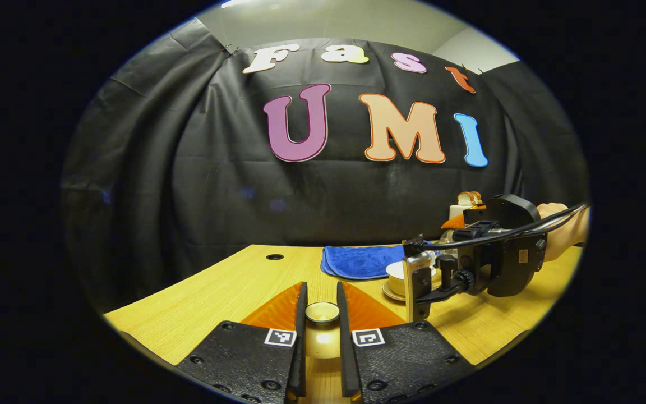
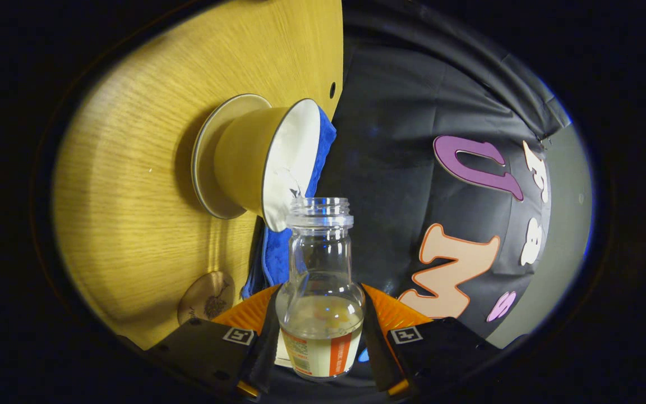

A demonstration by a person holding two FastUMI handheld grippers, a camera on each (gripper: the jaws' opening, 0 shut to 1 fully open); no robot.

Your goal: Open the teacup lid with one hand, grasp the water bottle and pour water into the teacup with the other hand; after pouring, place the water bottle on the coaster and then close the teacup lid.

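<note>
Wooden table spreads pale and grained below the black booth wall, with a small dark hole near its far edge. On its far side lies a folded blue cloth, and just in front of that cloth's right end stands the teacup on its saucer, uncovered. In the right gripper view the scene is turned on its side: the teacup sits on the saucer with its white inside facing the camera, the blue cloth behind it, and a round coaster lies on the table near the gripper.

Right gripper is clamped on the water bottle, both fingers pressing its lower body. The bottle is clear, uncapped, with some liquid in its lower part, and its open mouth lies just beside the teacup's rim. From the left gripper view this same gripper, held by a hand, is tipped over beside the teacup.

Left gripper grips the teacup lid between both fingers, above the table and well to the left of the teacup
</note>
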